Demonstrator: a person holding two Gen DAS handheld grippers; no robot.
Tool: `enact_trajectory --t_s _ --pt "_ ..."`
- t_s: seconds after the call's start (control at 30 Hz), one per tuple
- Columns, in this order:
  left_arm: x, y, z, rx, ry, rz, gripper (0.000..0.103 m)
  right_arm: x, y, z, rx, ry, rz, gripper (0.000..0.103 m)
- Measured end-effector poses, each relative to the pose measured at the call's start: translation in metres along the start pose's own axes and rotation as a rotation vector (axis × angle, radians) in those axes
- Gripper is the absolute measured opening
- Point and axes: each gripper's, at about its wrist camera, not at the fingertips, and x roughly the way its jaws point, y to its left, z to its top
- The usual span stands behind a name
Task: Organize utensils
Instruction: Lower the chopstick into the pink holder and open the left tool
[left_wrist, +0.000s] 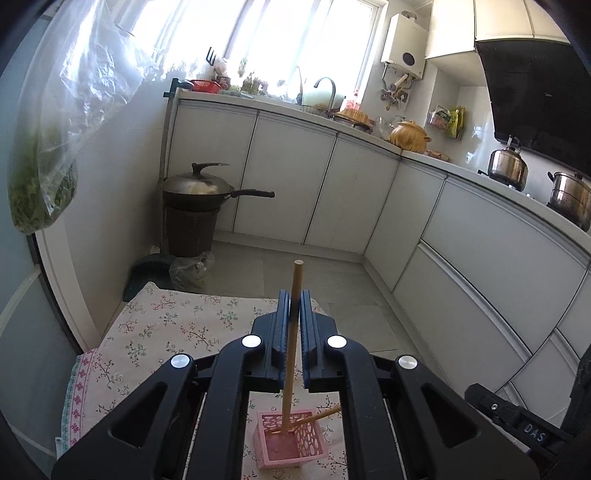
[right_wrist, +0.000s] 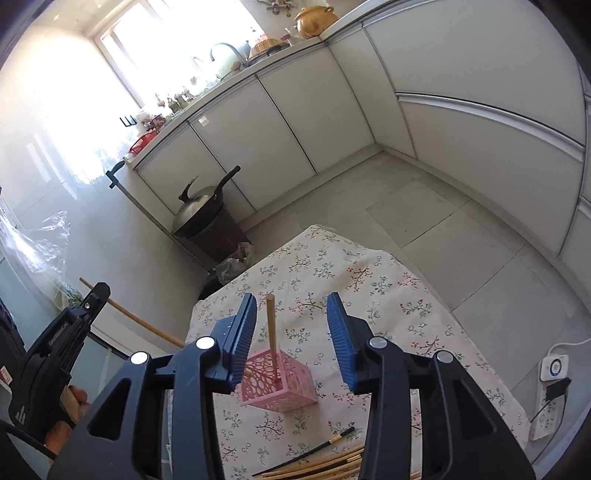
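A pink openwork basket (left_wrist: 291, 441) (right_wrist: 280, 386) stands on the floral tablecloth (right_wrist: 369, 288). My left gripper (left_wrist: 294, 299) is shut on a wooden chopstick (left_wrist: 291, 332) whose lower end is inside the basket. In the right wrist view that gripper (right_wrist: 98, 295) comes in from the left, held by a hand (right_wrist: 72, 402). A second wooden chopstick (right_wrist: 271, 325) (left_wrist: 327, 412) leans in the basket. My right gripper (right_wrist: 291, 314) is open above the basket, and this chopstick rises between its fingers untouched. Several more chopsticks (right_wrist: 325, 465) lie on the cloth near me.
A lidded wok (left_wrist: 199, 190) sits on a dark bin by the wall, past the table's far edge. White cabinets (left_wrist: 291, 184) line the back and right. A bag of greens (left_wrist: 44, 177) hangs at left. A power strip (right_wrist: 546, 406) lies on the floor at right.
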Motion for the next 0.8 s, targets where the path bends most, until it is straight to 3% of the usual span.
enact_trajectory --t_s 0.03,0.07,0.1,0.27,0.8 --pt "0.005 0.002 -0.005 -0.008 0.006 -0.003 0.010 0.000 -0.001 -0.001 -0.005 -0.003 -0.008 0.046" --pt "0.012 0.004 -0.011 -0.017 0.025 0.005 0.022 0.000 -0.002 -0.003 -0.011 -0.007 -0.018 0.048" --pt "0.016 0.008 -0.014 -0.026 0.042 0.015 0.028 -0.001 -0.002 -0.003 -0.016 -0.008 -0.025 0.049" --pt "0.008 0.023 -0.014 -0.079 0.064 0.038 0.037 -0.008 0.004 -0.005 -0.059 -0.035 -0.045 0.052" --pt "-0.017 -0.002 -0.045 -0.037 0.192 0.013 0.056 -0.027 0.007 -0.029 -0.120 -0.037 -0.104 0.070"
